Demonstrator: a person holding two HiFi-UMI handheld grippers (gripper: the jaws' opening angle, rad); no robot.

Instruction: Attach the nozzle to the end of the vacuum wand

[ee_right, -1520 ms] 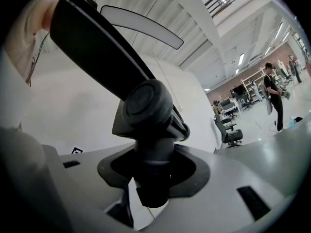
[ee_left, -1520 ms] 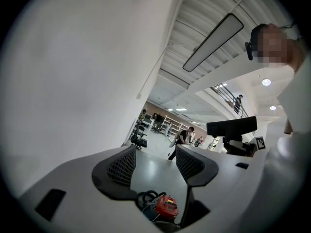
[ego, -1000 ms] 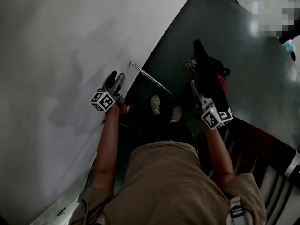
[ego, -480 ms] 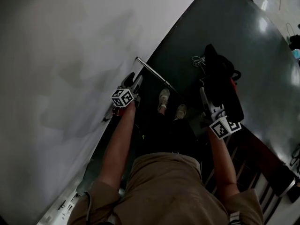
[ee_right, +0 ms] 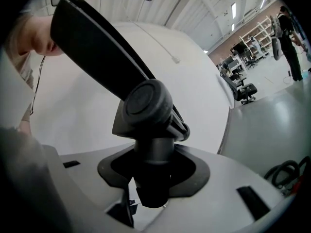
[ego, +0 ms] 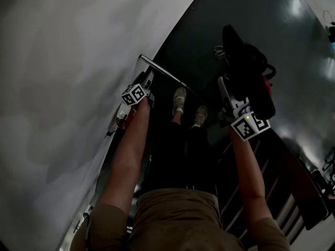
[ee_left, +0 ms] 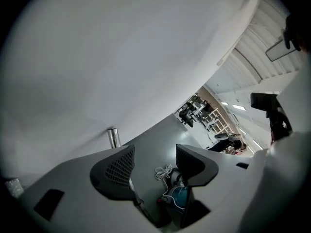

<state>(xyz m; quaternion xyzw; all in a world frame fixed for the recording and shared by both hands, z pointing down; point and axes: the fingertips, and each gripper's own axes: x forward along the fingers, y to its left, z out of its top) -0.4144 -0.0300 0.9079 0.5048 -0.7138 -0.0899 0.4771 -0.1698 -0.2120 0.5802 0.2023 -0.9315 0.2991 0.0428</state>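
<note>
The left gripper (ee_left: 154, 161) is hanging low beside the plain white wall (ego: 68, 61), its jaws standing wide with nothing pressed between them. The thin silver metal vacuum wand (ego: 162, 72) is slanting across the dark grey floor (ego: 209, 30) just ahead of its tips. Past the person's shoes (ego: 179, 99), the right gripper (ee_right: 153, 165) is clamping the round neck of the long black plastic nozzle (ee_right: 104, 57), holding it apart from the wand.

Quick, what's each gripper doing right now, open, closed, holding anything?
Left gripper: open, nothing between its jaws.
Right gripper: closed on the neck of the black plastic vacuum nozzle.
</note>
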